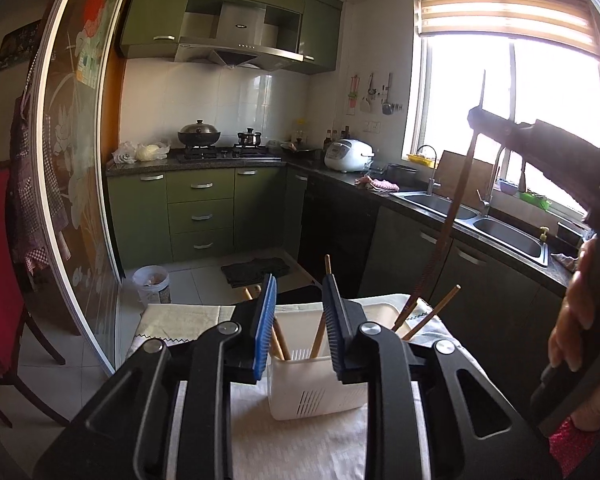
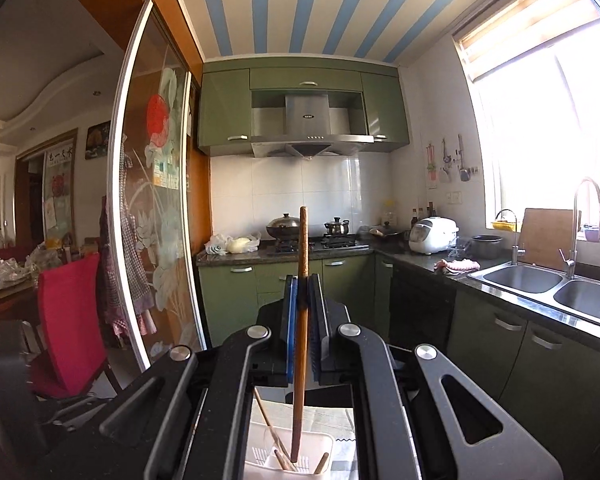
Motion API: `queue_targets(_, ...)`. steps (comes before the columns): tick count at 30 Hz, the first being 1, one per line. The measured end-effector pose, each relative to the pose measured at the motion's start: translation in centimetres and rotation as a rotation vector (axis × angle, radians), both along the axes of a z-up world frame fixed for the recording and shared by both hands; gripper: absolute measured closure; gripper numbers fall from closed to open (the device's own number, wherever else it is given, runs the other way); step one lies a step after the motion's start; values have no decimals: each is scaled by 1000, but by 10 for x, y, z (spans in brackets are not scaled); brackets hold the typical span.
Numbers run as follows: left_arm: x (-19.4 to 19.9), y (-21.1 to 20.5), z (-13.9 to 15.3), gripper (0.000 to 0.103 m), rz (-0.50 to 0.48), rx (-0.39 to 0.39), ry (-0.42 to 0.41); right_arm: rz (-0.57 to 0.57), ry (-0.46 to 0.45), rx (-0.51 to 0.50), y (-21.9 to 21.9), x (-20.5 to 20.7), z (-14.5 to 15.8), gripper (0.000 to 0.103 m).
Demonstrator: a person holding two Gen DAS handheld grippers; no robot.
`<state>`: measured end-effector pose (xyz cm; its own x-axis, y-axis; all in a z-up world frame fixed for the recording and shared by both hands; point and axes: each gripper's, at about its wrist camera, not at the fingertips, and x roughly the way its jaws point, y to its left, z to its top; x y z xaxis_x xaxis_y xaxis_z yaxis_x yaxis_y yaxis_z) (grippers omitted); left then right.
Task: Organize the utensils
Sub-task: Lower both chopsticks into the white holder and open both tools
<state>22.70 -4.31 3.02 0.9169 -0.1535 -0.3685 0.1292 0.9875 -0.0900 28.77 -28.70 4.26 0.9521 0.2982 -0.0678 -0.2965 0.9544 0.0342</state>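
Observation:
A white slotted utensil holder [image 1: 316, 392] stands on a cloth-covered table just beyond my left gripper [image 1: 300, 284]. The left gripper's blue-padded jaws stand apart over the holder, pressing on nothing. Light wooden chopsticks [image 1: 318, 338] lean inside the holder, and another chopstick [image 1: 432, 316] sticks out further right. My right gripper [image 2: 303, 284] is shut on a long dark brown chopstick [image 2: 302, 340] held nearly upright. Its lower end hangs into the holder [image 2: 260, 456]. In the left wrist view the right gripper [image 1: 476, 114] is high at the right with that dark chopstick [image 1: 456, 208] slanting down.
A person's hand [image 1: 576, 320] grips the right tool at the right edge. A dark counter with a double sink [image 1: 476, 220] runs along the right, green cabinets and a stove at the back. A red chair [image 2: 72, 320] and a sliding glass door [image 1: 80, 160] stand at the left.

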Motion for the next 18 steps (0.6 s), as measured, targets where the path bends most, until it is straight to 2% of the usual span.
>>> queue_targets(5,-16,12,-13,80,-14,-31,49,1,75,-19,7,25,-28,96)
queue_targets(14,-40,25,-43,79,-29,-65,162,13,163,-71,16,32,-71,96)
queue_targets(18,-51,24,-47,67,-15,-53,149,15,166,-74,16,27,-76,92)
